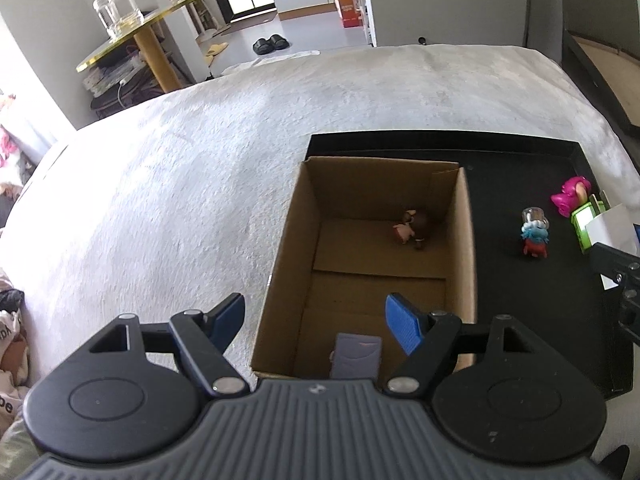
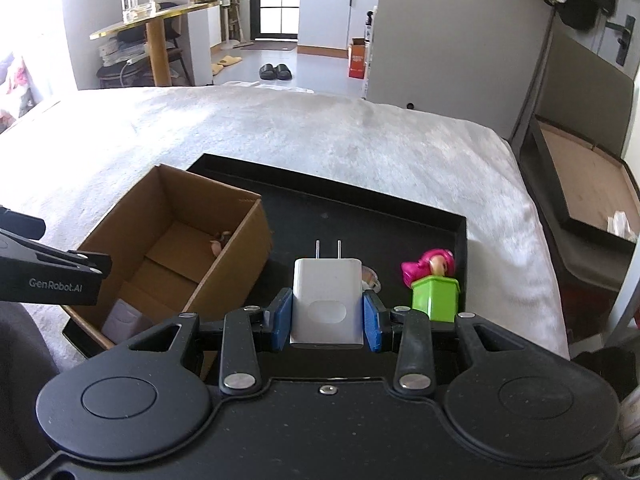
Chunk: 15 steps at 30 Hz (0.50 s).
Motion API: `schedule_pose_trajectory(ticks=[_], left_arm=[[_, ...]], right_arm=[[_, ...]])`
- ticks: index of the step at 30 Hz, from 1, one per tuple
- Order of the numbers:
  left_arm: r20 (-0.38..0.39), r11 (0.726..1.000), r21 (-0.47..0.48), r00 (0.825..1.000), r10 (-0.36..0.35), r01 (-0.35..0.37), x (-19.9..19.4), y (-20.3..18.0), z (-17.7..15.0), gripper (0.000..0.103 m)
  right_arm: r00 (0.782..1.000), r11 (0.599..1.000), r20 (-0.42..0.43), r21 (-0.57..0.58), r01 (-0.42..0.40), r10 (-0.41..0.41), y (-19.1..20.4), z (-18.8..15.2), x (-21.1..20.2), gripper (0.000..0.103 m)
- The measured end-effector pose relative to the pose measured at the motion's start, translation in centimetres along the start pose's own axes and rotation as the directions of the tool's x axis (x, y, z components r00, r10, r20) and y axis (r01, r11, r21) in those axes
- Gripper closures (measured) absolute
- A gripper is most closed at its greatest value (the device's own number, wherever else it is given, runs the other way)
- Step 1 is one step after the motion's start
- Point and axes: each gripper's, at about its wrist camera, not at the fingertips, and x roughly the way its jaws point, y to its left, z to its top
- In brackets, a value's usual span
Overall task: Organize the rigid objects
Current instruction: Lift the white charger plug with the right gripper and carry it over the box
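a pale fuzzy bedcover (image 1: 180, 184) fills the middle of both views, and a black tray (image 2: 400, 216) lies on it. beyond the bed's far edge, in the upper part of each frame, there is grey floor with a pair of black slippers (image 2: 275, 71), a round gold-edged table (image 1: 136, 36) bearing a clear glass jar (image 1: 116, 8), and an orange carton (image 2: 357, 60) by a white wall.

the only readable writing is "genrobot.ai" on the left gripper's body at the left edge of the right wrist view.

an open cardboard box (image 1: 280, 264) sits at the tray's left side; inside it a small brown figurine (image 1: 412, 228) lies near the far wall and a lilac block (image 1: 356, 354) near the front wall. on the tray's bare right part stand a red-and-blue figure (image 1: 534, 232) and a pink-haired figure in a green box (image 2: 434, 284), close to the tray's right rim.

the left gripper (image 1: 316, 320) hangs over the box's near left corner, released and empty. the right gripper (image 2: 326, 320) is clenched on a white charger (image 2: 327, 304), prongs pointing away, low centre of its frame.
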Motion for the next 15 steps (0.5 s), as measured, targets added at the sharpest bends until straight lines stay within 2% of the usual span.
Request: schedule_pose_trajectory(ticks=[15], left_arm=[[-0.040,0.995,-0.099,0.999,-0.019,0.015,3.5,4.6,0.4,0.027]], right_arm=[[0.999,0.994,-0.019,-0.103,-0.029,0.027,4.7,3.1,2.3,0.067]])
